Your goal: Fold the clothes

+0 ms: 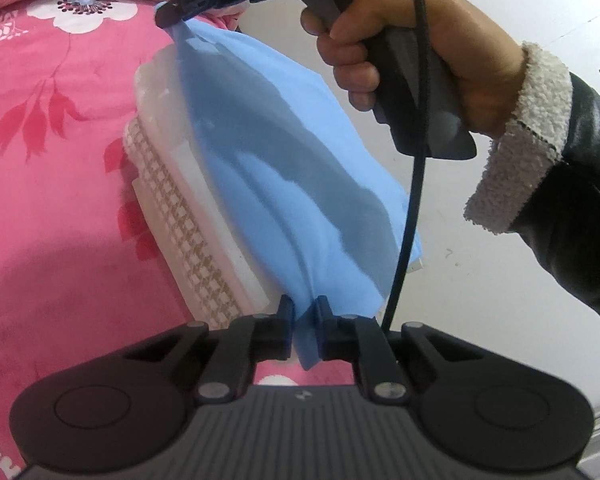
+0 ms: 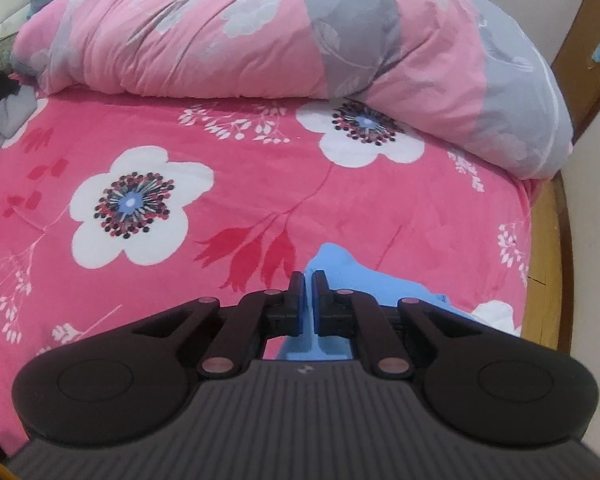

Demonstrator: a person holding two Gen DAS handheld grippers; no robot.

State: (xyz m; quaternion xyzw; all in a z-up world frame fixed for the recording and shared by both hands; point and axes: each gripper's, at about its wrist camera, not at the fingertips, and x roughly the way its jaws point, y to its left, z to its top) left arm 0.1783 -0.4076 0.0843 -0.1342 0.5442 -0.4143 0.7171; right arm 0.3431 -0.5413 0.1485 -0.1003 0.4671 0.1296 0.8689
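Note:
A light blue garment (image 1: pixel 272 168) stretches taut between my two grippers above a stack of folded white and checked clothes (image 1: pixel 172 184) on the pink bed. My left gripper (image 1: pixel 303 312) is shut on one bunched corner of the blue garment. At the top of the left wrist view my right gripper (image 1: pixel 172 12), held by a hand (image 1: pixel 412 52), pinches the far corner. In the right wrist view my right gripper (image 2: pixel 308 284) has its jaws nearly together with a thin blue garment (image 2: pixel 364 280) edge between the pads.
A pink flowered bedspread (image 2: pixel 228 184) covers the bed. A rolled pink and grey quilt (image 2: pixel 284 32) lies along the far side. The wooden bed frame (image 2: pixel 556 240) and a pale wall sit to the right. Dark clothes (image 2: pixel 0 116) lie at the far left.

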